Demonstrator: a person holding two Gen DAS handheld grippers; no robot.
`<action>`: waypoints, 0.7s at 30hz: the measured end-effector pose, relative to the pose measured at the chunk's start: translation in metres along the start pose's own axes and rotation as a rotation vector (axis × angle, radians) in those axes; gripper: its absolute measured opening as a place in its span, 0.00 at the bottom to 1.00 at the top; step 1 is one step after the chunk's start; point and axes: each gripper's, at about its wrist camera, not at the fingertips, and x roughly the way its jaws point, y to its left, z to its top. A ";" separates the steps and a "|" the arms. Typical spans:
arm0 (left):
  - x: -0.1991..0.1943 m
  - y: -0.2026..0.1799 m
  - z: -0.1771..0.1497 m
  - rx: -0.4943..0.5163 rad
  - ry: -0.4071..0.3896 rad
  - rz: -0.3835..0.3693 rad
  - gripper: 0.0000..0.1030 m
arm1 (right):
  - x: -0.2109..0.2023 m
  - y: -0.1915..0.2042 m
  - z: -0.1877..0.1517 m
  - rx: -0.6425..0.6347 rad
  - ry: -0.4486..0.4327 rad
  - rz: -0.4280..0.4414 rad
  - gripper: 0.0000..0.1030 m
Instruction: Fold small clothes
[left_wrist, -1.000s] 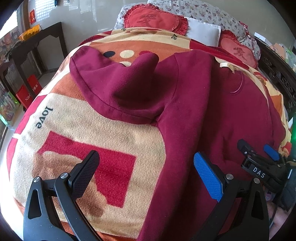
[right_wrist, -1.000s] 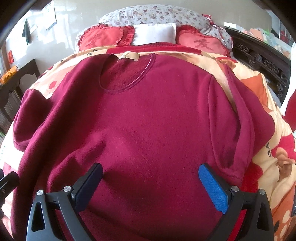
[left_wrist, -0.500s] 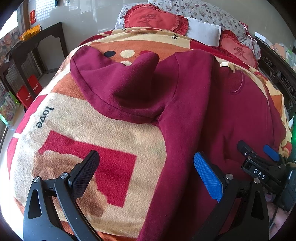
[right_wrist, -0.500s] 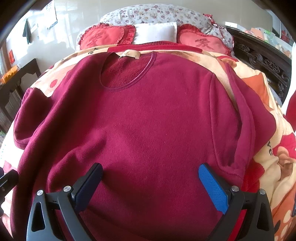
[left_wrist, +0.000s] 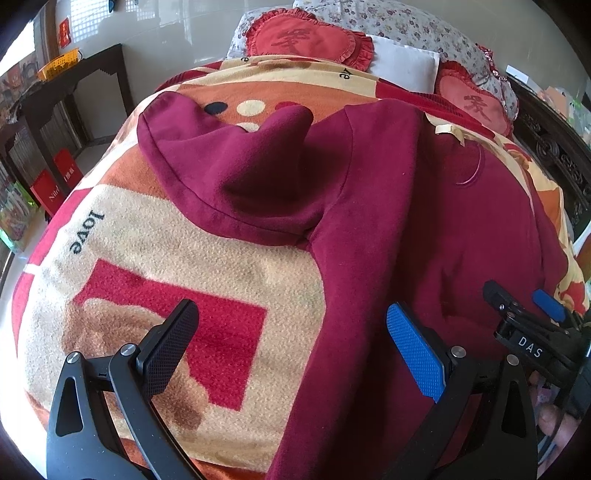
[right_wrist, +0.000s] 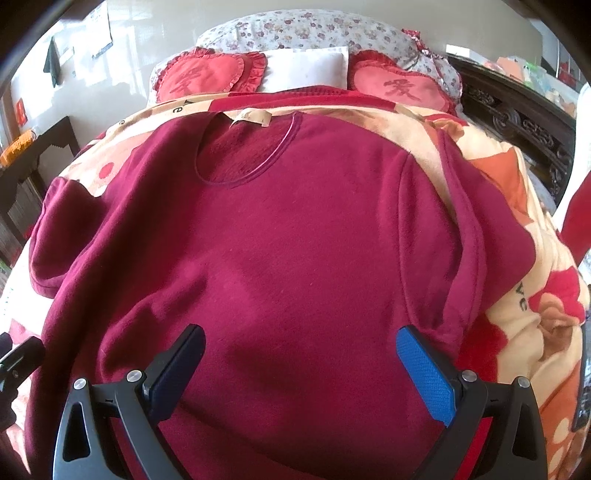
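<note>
One bed (right_wrist: 524, 110) is carrying one blanket (left_wrist: 155, 258), and one maroon sweatshirt (right_wrist: 295, 240) is lying flat on it. Two heart cushions (right_wrist: 207, 75) are sitting behind. The left hand-held gripper (left_wrist: 291, 332) and right hand-held gripper (right_wrist: 301, 354) are hovering, jaws apart, holding nothing.

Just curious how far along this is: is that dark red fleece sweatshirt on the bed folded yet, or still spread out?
Spread out. The dark red fleece sweatshirt lies flat, neckline and front showing, both sleeves out sideways.
</note>
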 end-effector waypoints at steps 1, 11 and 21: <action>0.000 0.000 0.000 0.002 0.002 0.000 0.99 | 0.001 -0.001 0.000 0.002 0.002 0.002 1.00; 0.002 0.000 0.000 -0.005 0.011 -0.008 0.99 | 0.012 -0.005 -0.007 0.016 0.022 0.014 1.00; 0.003 -0.012 -0.003 0.031 0.014 0.000 0.99 | 0.016 -0.008 -0.008 0.022 0.026 0.049 1.00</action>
